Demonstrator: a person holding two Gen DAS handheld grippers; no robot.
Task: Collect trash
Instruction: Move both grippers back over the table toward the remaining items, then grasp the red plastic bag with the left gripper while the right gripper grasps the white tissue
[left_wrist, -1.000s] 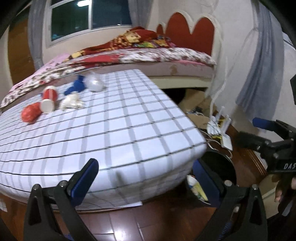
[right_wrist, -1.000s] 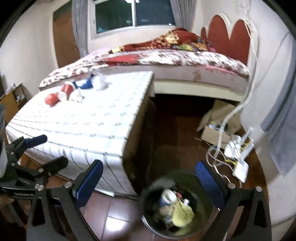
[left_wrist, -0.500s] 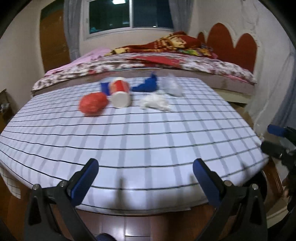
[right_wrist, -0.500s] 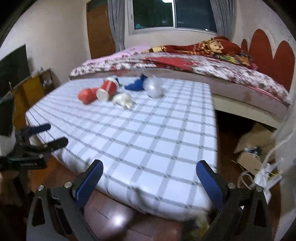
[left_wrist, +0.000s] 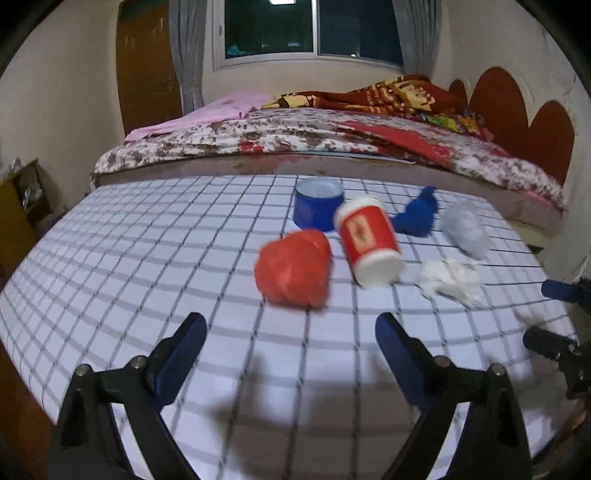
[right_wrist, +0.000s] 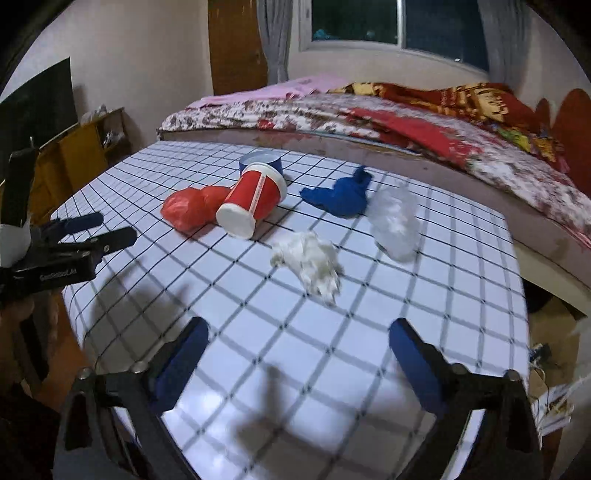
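Observation:
Trash lies grouped on the checked tablecloth (left_wrist: 147, 258): a crumpled red bag (left_wrist: 293, 267), a red paper cup (left_wrist: 369, 245) on its side, a blue tub (left_wrist: 319, 206), a blue wad (left_wrist: 417, 216), a clear plastic bag (left_wrist: 463, 229) and a white tissue (left_wrist: 448, 278). My left gripper (left_wrist: 290, 328) hovers just short of the red bag, its jaws closing with nothing between them. My right gripper (right_wrist: 299, 332) faces the white tissue (right_wrist: 308, 258) from the near edge. Its jaws are also closing, and they too hold nothing. The red cup (right_wrist: 255, 201) leans against the red bag (right_wrist: 188, 208).
A bed with a floral cover (left_wrist: 295, 136) runs behind the table. A wooden shelf (right_wrist: 85, 140) stands at the left. Cables and a box (right_wrist: 554, 398) lie on the floor past the table's right end.
Both views swung away from the bin and floor at the table's right end onto the table top. The trash is now much nearer. Both pairs of jaws stand slightly narrower.

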